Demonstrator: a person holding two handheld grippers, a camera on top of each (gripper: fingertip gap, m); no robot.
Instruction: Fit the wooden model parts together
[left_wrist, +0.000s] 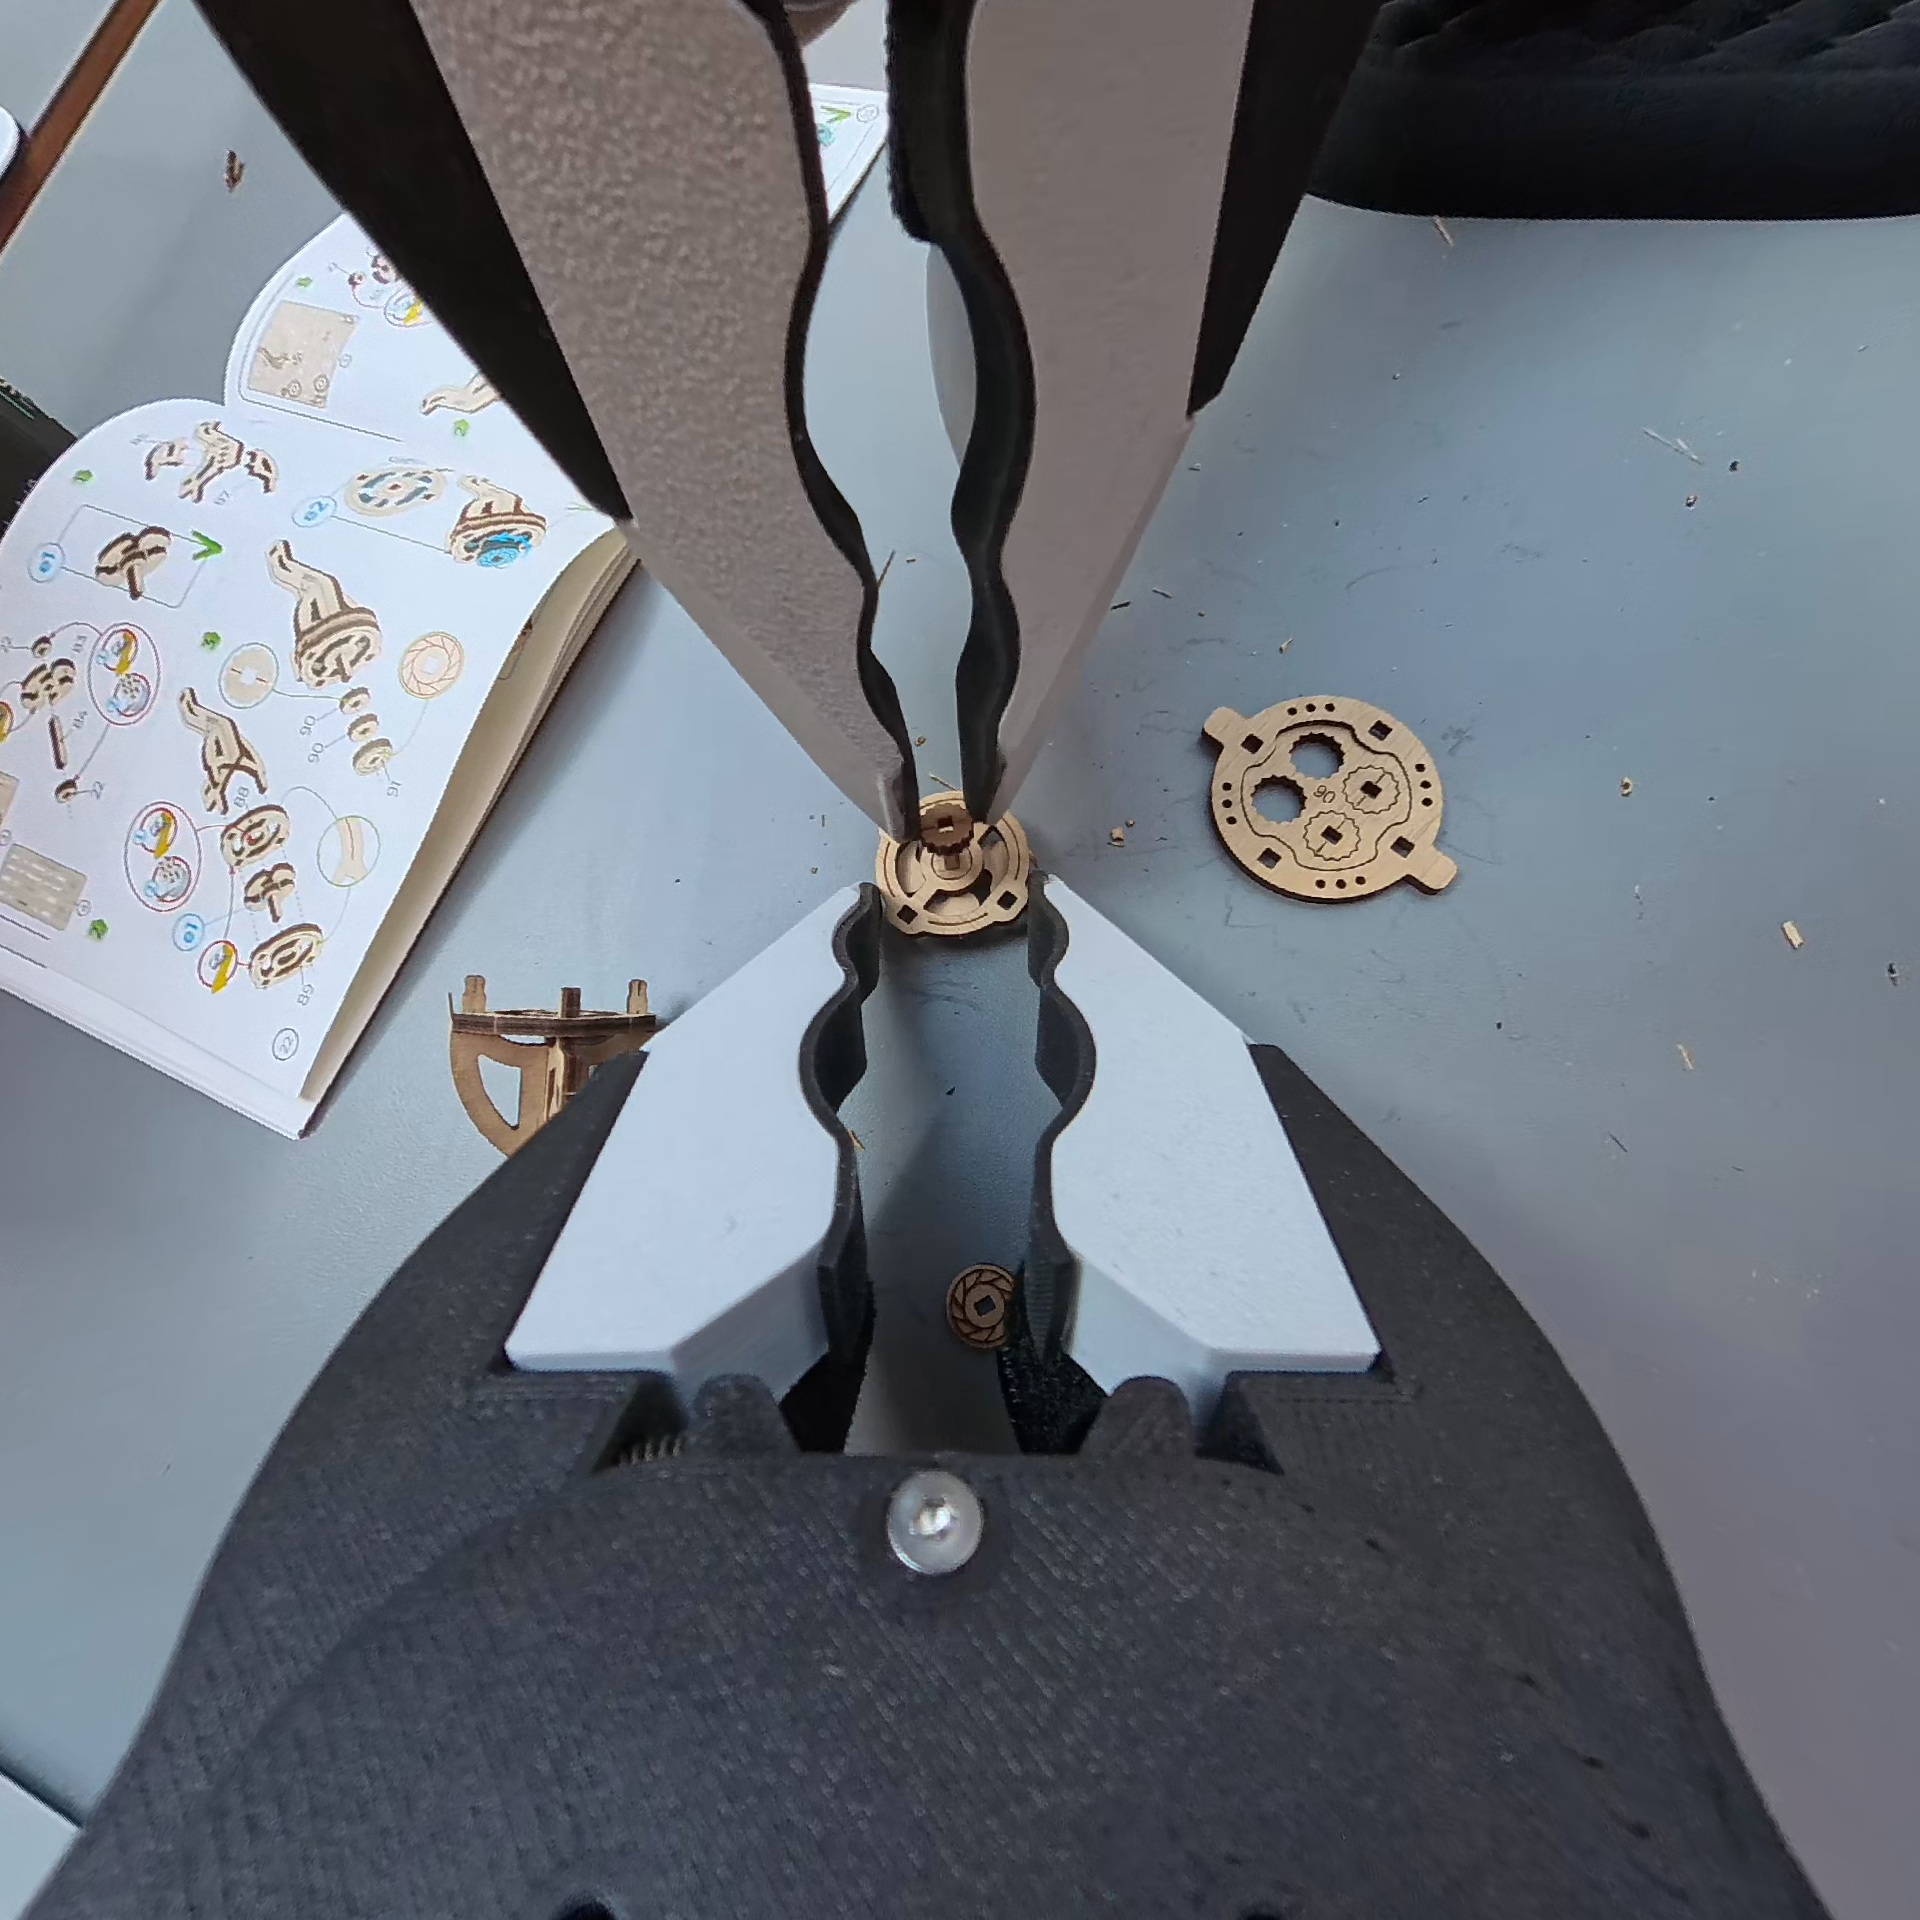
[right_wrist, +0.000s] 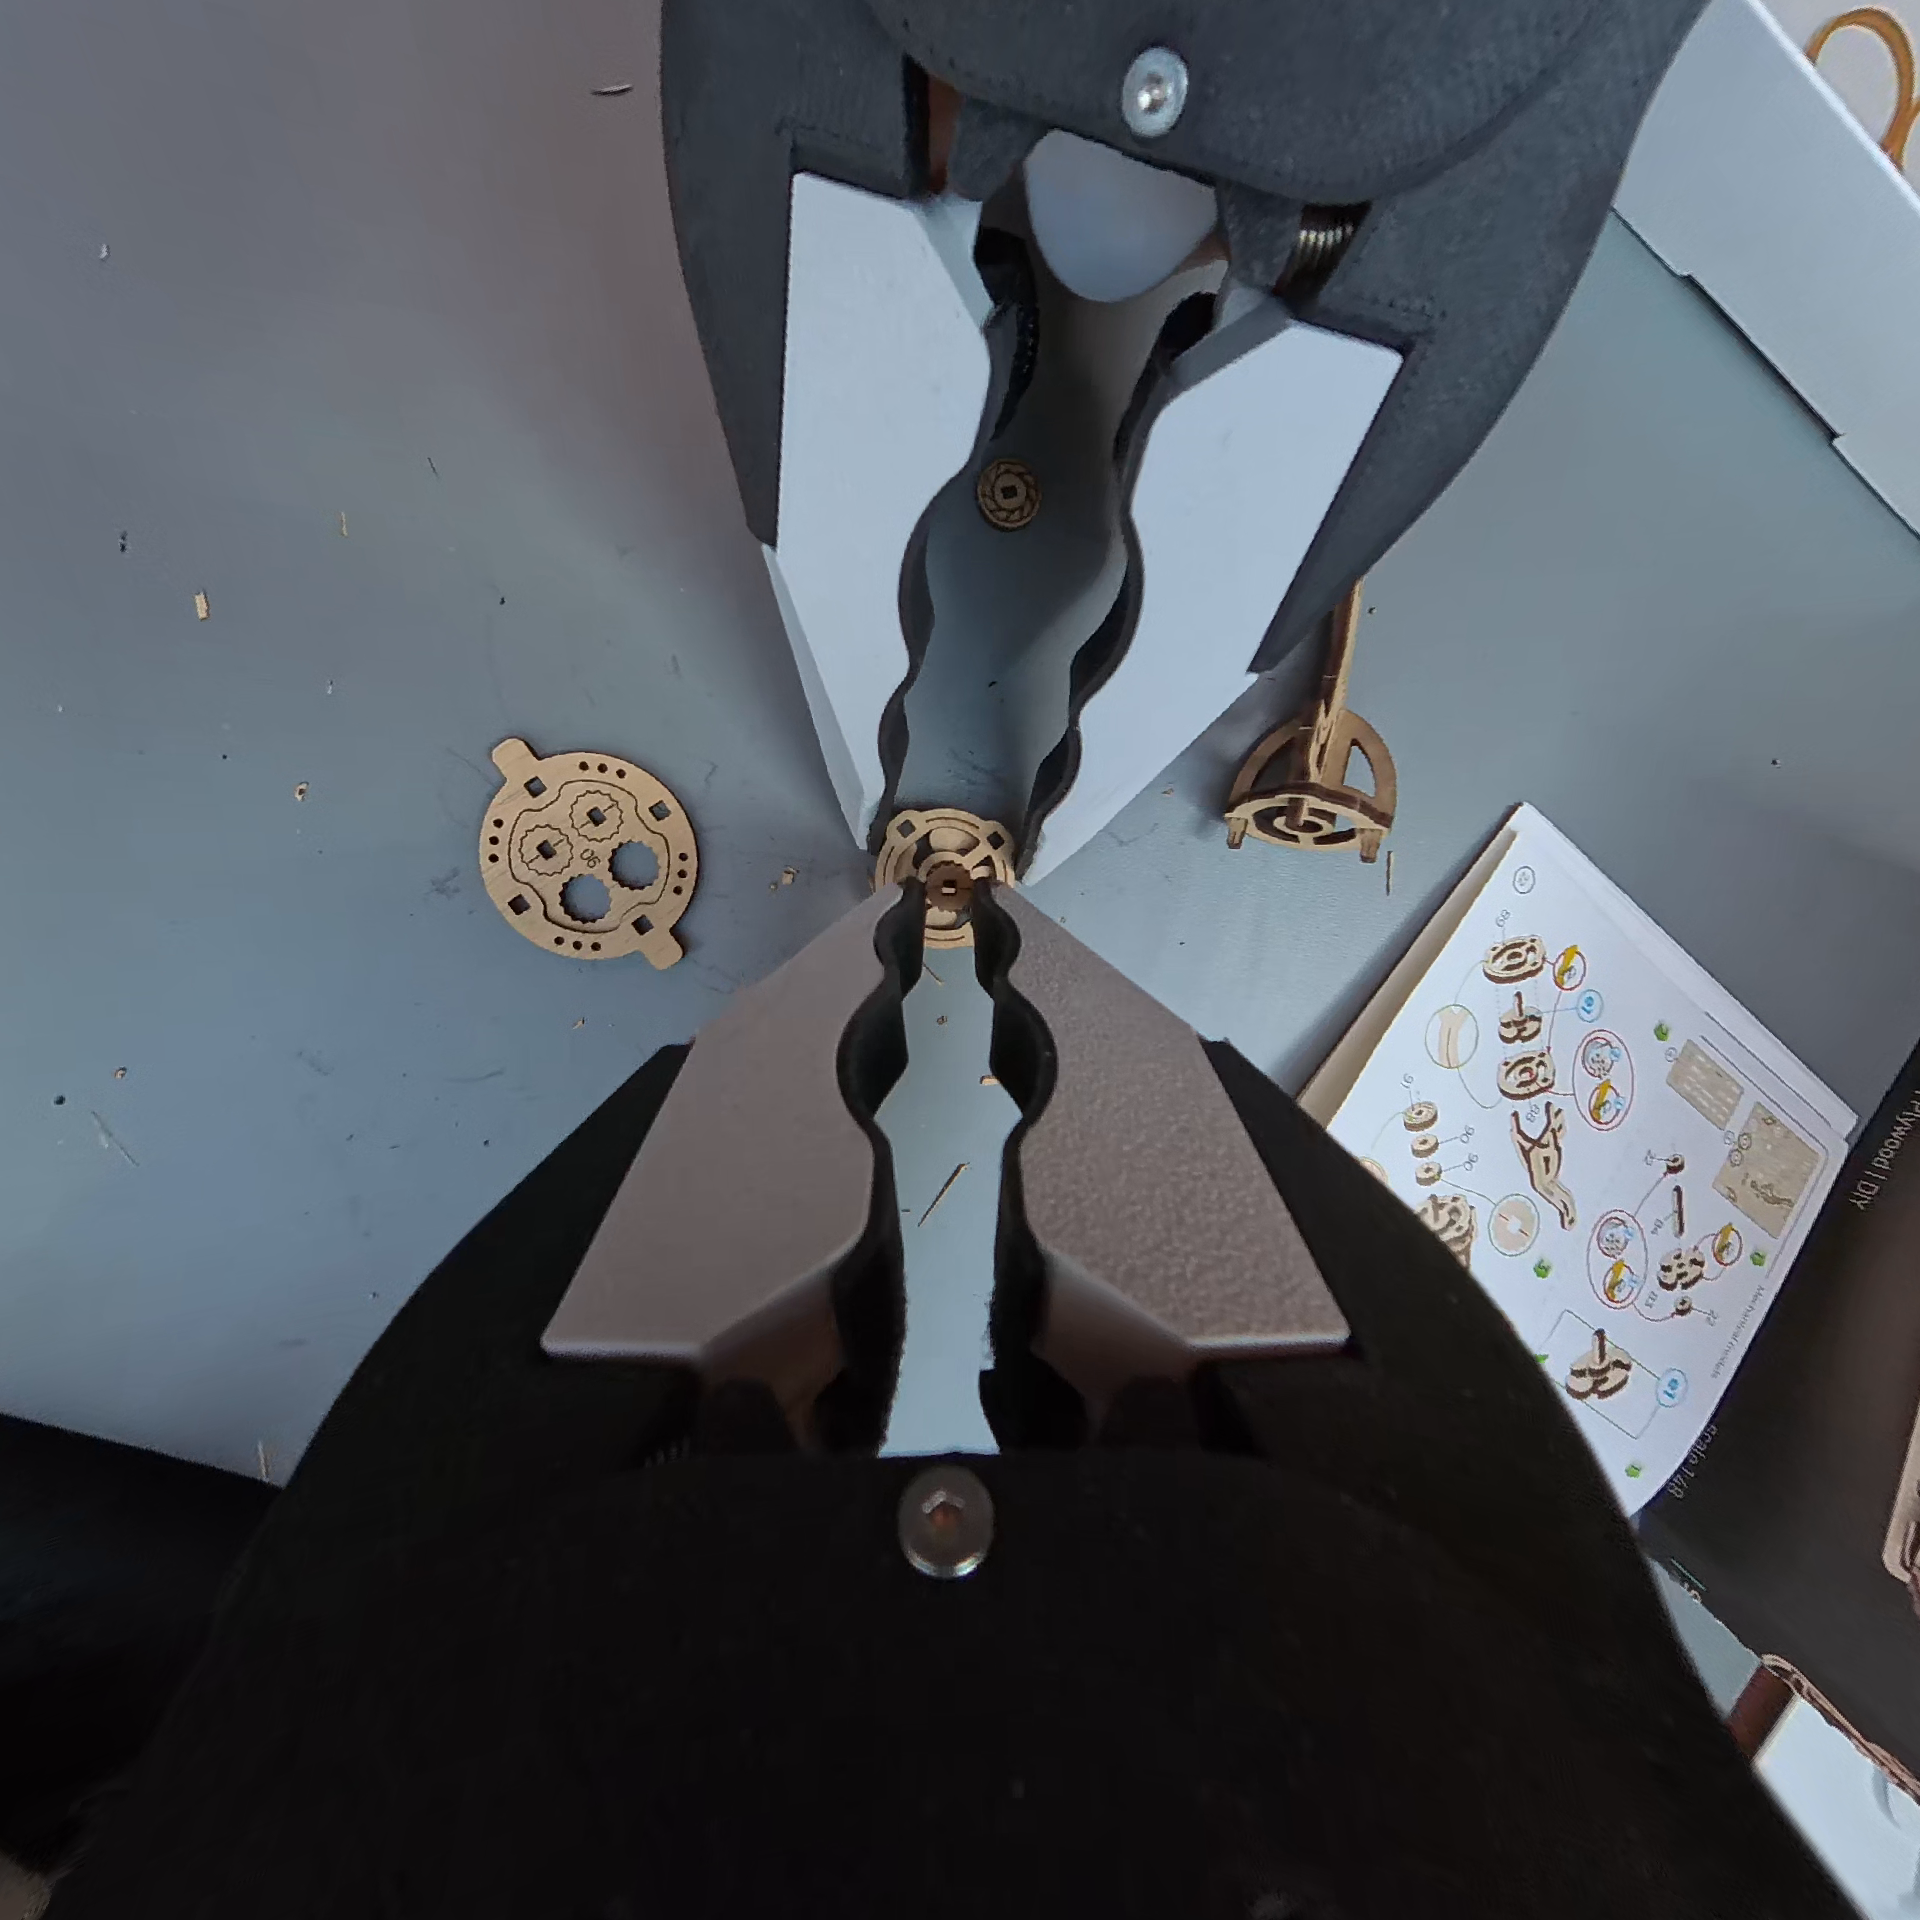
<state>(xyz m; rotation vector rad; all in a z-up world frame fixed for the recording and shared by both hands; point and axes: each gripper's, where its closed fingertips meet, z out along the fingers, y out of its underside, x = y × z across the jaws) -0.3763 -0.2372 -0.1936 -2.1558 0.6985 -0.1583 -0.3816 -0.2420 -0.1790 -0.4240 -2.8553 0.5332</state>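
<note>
A round wooden disc (left_wrist: 940, 899) with square holes lies on the grey table (left_wrist: 1558, 1143). My left gripper (left_wrist: 954, 906), with pale fingers, is shut on the disc's rim from both sides. My right gripper (right_wrist: 945, 902), with grey-brown fingers, is shut on a small wooden gear (right_wrist: 948, 885) at the disc's centre. In the left wrist view the right gripper (left_wrist: 948, 808) comes in from the top onto the gear (left_wrist: 948, 836). In the right wrist view the left gripper (right_wrist: 943, 831) comes in from the top around the disc (right_wrist: 914, 847).
A flat wooden plate with gear-shaped holes (left_wrist: 1328, 798) (right_wrist: 587, 854) lies beside the disc. A small wooden washer (left_wrist: 980, 1306) lies between my left fingers. A wooden stand assembly (left_wrist: 540, 1049), an open instruction booklet (left_wrist: 260, 675) and a white box (right_wrist: 1787, 208) lie nearby. Only a small space, under 4 cm, lies between the two pairs of fingers. The small wooden washer (left_wrist: 980, 1306) sits 7 cm or so from the ends of my left fingers. Seen from the right wrist view (right_wrist: 1010, 494) as well.
</note>
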